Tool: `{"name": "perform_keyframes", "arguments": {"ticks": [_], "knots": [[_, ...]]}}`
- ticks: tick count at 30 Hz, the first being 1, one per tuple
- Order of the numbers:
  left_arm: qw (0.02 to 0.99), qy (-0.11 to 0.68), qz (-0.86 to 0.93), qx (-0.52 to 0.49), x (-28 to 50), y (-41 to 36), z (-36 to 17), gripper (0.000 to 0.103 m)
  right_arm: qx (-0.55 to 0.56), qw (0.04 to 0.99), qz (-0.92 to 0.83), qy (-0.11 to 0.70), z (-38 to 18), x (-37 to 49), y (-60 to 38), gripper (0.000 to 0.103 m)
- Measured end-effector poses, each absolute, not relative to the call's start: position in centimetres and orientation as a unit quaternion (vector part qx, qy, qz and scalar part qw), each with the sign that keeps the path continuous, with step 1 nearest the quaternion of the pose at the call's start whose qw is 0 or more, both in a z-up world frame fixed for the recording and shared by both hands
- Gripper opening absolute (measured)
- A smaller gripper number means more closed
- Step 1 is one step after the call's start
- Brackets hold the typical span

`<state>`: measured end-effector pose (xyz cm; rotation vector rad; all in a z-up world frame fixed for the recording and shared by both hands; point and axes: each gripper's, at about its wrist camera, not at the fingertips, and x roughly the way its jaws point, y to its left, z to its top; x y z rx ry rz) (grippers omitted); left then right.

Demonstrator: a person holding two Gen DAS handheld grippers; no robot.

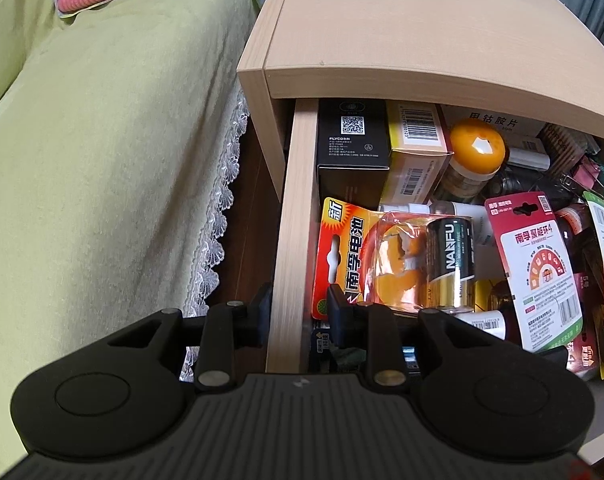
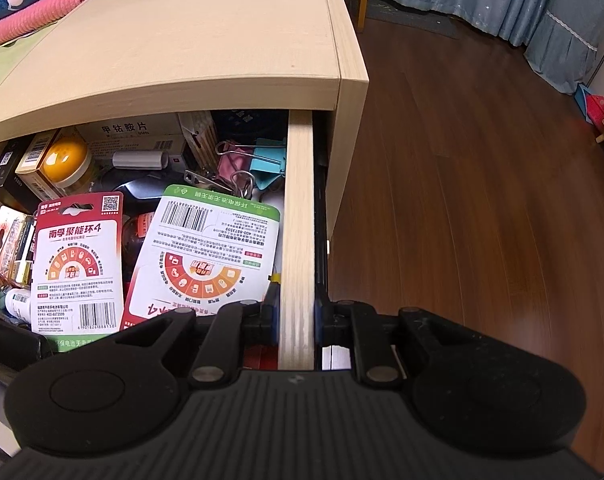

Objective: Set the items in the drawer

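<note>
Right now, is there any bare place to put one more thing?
The nightstand top is bare. The drawer is crowded, battery packs over boxes and binder clips; no bare floor shows. Both grippers' fingers straddle its side walls.

Pale matt wood-grain nightstand top (image 1: 442, 28), matching laminate drawer side wall (image 2: 298, 240), glossy clear plastic blister on the battery pack (image 1: 402, 264), printed card backing (image 2: 206, 252), matt black plastic gripper fingers (image 2: 268, 316), glossy dark wood floor (image 2: 482, 180), yellow-green cloth bedcover (image 1: 102, 140) with lace trim.

Battery pack (image 1: 386, 264) lies in the drawer (image 1: 290, 220), boxes (image 1: 382, 148) behind it.
</note>
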<state>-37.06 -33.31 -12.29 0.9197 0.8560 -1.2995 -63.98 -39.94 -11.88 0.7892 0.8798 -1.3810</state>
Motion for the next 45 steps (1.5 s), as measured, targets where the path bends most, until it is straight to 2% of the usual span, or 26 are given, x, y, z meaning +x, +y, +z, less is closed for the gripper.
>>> {"name": "perform_keyframes", "arguments": {"ticks": [30,45], "knots": [[0.622,0.35,-0.571,0.406,-38.2,-36.5,-12.2,0.034,0.353,0.611,-0.603,0.373,-11.5,-64.3,-40.6,0.014],[0.626,0.309,-0.615,0.366,-41.0,-31.9,-5.2,0.04,0.297,0.682,-0.604,0.286,-3.4,-64.2,-31.6,0.016]]}}
